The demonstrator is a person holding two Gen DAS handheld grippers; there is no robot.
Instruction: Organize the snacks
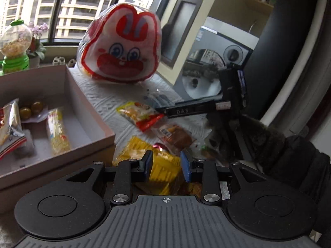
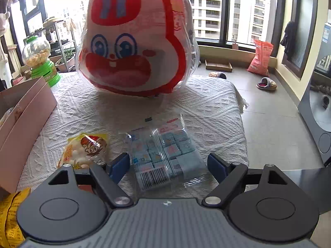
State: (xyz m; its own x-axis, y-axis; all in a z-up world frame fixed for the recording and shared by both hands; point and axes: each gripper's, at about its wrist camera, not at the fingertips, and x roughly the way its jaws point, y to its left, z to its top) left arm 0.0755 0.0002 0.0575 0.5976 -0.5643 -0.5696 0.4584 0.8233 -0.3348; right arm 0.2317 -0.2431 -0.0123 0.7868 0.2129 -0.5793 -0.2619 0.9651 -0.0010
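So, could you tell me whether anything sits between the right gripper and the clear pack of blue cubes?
Nothing visible does. The right gripper stands open with the cube pack lying flat on the white cloth directly ahead, between its fingers. The yellow snack bag lies off to the left, clear of the path.

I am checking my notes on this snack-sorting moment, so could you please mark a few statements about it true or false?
1. The right gripper is shut on the clear bag of blue cubes. False: its jaws stand open, the bag between them.
2. The pink box already holds snacks. True.
3. The rabbit-face bag lies inside the box. False: it stands on the white cloth.
4. A green candy dispenser stands beyond the box. True.
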